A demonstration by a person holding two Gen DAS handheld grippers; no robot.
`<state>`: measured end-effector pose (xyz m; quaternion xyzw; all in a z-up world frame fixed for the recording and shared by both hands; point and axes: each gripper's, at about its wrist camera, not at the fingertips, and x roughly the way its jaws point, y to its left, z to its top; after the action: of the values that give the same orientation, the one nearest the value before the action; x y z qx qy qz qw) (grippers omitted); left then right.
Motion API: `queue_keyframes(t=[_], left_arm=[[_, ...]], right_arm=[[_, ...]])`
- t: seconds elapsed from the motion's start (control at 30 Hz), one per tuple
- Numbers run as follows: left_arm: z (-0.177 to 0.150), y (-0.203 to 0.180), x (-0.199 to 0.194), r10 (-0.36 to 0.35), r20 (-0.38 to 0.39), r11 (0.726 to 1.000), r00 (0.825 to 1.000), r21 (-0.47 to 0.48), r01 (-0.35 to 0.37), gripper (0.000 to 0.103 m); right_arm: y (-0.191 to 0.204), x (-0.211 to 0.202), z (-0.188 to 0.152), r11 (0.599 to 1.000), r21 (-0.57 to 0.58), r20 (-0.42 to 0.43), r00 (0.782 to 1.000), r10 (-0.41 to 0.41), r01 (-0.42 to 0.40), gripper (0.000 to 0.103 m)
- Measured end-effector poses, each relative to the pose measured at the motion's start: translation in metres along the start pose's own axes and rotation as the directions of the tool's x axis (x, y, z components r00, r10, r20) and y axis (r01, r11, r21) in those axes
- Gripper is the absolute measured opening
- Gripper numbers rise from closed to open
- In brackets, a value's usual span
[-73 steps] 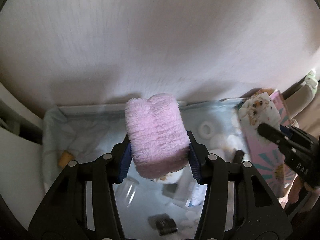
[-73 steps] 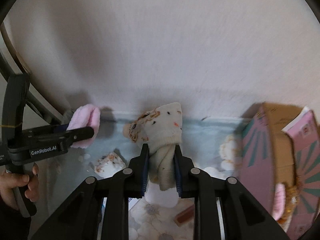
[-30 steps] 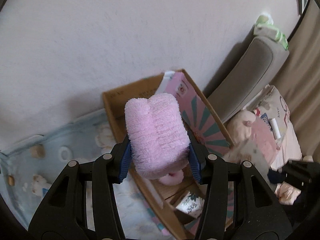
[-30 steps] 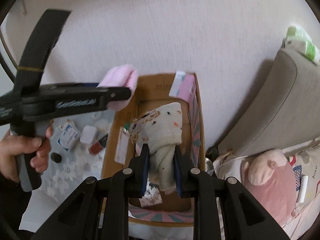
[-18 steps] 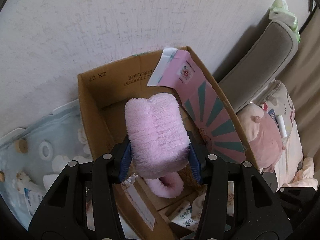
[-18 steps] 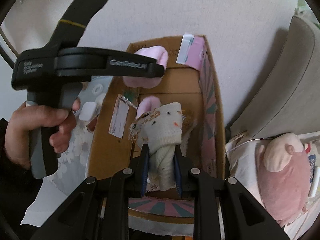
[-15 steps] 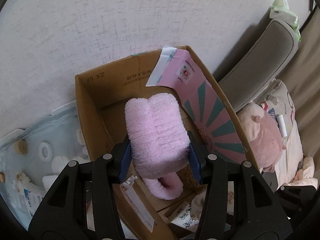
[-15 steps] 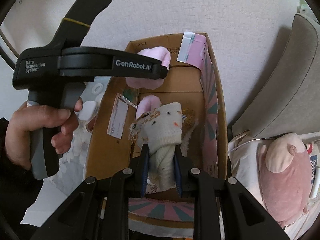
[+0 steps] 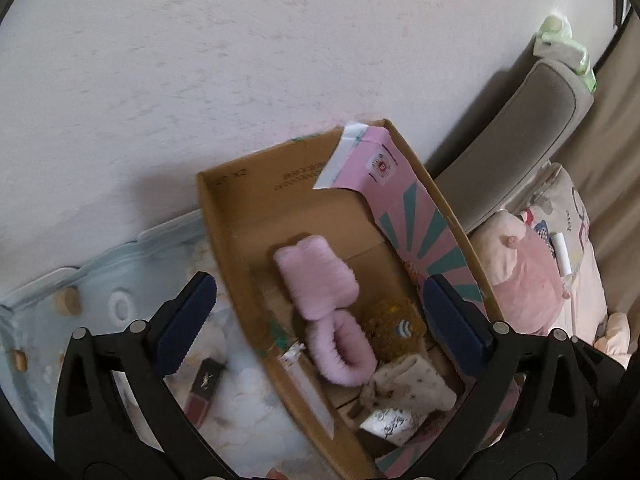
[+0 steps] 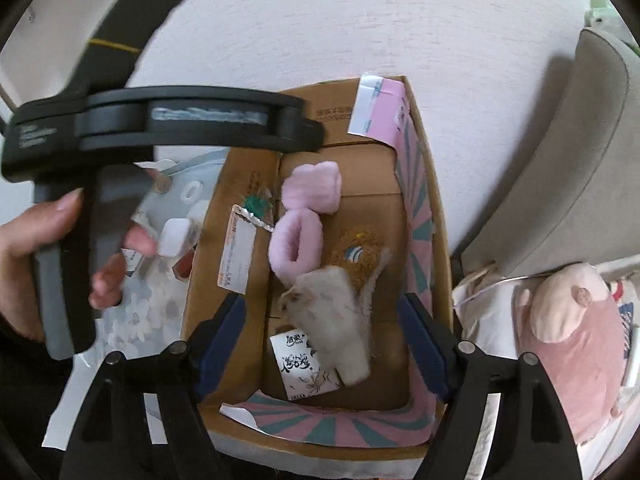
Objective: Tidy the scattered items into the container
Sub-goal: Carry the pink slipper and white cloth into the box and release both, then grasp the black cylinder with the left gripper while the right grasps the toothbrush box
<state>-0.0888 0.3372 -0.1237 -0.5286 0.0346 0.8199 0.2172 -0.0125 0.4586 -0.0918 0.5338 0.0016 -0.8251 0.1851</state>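
An open cardboard box (image 9: 224,236) (image 10: 208,240) with pink striped flaps stands against the wall. Inside lie two fluffy pink socks (image 9: 316,280) (image 10: 312,186), a cream speckled sock (image 9: 408,384) (image 10: 336,312), a brown fuzzy item (image 9: 394,328) (image 10: 356,256) and a printed white packet (image 10: 298,368). My left gripper (image 9: 320,324) is open and empty above the box; its body also shows in the right wrist view (image 10: 168,120). My right gripper (image 10: 324,344) is open and empty above the box's near end.
A pale blue floral mat (image 9: 100,300) left of the box holds a dark red lipstick case (image 9: 204,388) and a small white block (image 10: 174,236). A grey chair (image 9: 520,148) and a pink plush pillow (image 9: 528,276) (image 10: 568,344) are to the right.
Both grippers opened. The pink sock dropped from the left one and the cream sock from the right one; both now lie in the box.
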Motion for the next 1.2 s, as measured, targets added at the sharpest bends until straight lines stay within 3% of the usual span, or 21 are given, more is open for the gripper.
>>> queue_keyframes(t=[0.4, 0.67, 0.83, 1.0, 1.2], left_arm=[[-0.014, 0.037, -0.070, 0.025, 0.066, 0.999, 0.998, -0.035, -0.023, 0.103], [-0.030, 0.083, -0.115, 0.075, 0.110, 0.993, 0.991, -0.102, -0.064, 0.103], [-0.047, 0.125, -0.163, 0.171, 0.175, 0.976, 0.970, -0.165, -0.143, 0.103], [-0.072, 0.172, -0.204, 0.275, 0.208, 0.942, 0.939, -0.253, -0.220, 0.103], [-0.120, 0.222, -0.234, 0.348, 0.197, 0.895, 0.916, -0.360, -0.263, 0.103]], right_arm=[[0.021, -0.029, 0.019, 1.000, 0.003, 0.055, 0.998, -0.009, 0.009, 0.075], [0.041, -0.045, 0.038, 1.000, -0.023, 0.114, 0.993, -0.013, 0.016, 0.075], [0.061, -0.058, 0.059, 0.997, -0.068, 0.182, 0.983, -0.015, 0.028, 0.075], [0.092, -0.070, 0.076, 0.986, -0.163, 0.233, 0.972, 0.003, 0.036, 0.075], [0.130, -0.055, 0.087, 0.964, -0.251, 0.204, 0.969, 0.143, -0.089, 0.075]])
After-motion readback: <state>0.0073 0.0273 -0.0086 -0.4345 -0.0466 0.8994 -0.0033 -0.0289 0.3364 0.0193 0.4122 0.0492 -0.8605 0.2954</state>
